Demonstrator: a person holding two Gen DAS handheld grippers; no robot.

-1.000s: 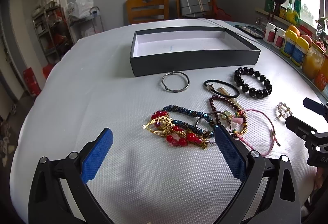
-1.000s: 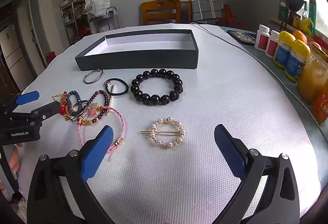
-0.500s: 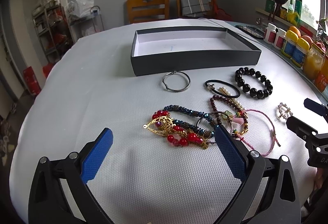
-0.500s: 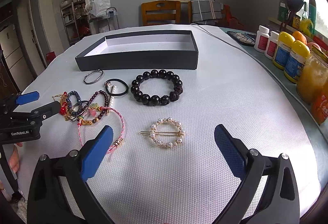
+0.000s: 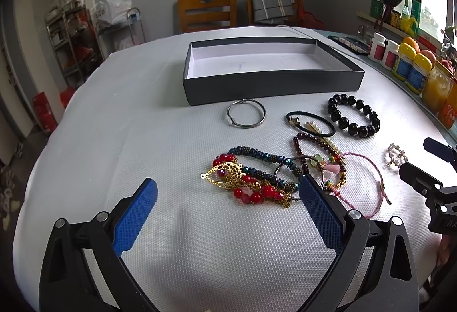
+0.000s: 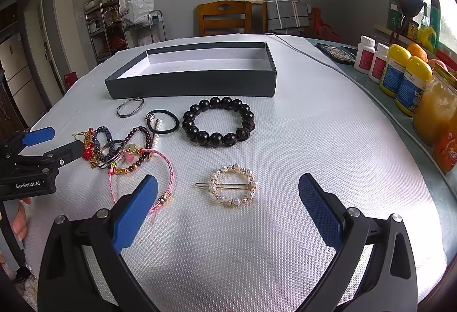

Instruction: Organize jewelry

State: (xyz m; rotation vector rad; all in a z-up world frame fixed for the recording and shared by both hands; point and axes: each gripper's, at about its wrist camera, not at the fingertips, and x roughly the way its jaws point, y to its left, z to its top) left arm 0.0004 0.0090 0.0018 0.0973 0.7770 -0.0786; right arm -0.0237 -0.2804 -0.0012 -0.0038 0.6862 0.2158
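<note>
An empty dark grey box (image 5: 271,90) (image 6: 194,83) with a white floor stands at the back of the white table. In front of it lie a metal ring (image 5: 246,118), a black hair tie (image 5: 310,123), a black bead bracelet (image 5: 354,119) (image 6: 218,121), a tangled pile of bead bracelets and gold chain (image 5: 251,179) (image 6: 114,148), a pink cord bracelet (image 6: 168,177) and a pearl ring hair clip (image 6: 234,185) (image 5: 397,158). My left gripper (image 5: 225,215) is open just before the pile. My right gripper (image 6: 227,212) is open just before the pearl clip.
Bottles and jars (image 6: 408,83) line the table's right edge, with a dark tray (image 6: 337,52) behind them. A cable (image 6: 308,53) runs along the back right. A wooden chair (image 5: 207,12) stands beyond the table.
The left view has shifted very slightly; jewelry and box sit as before. The right gripper has not visibly moved.
</note>
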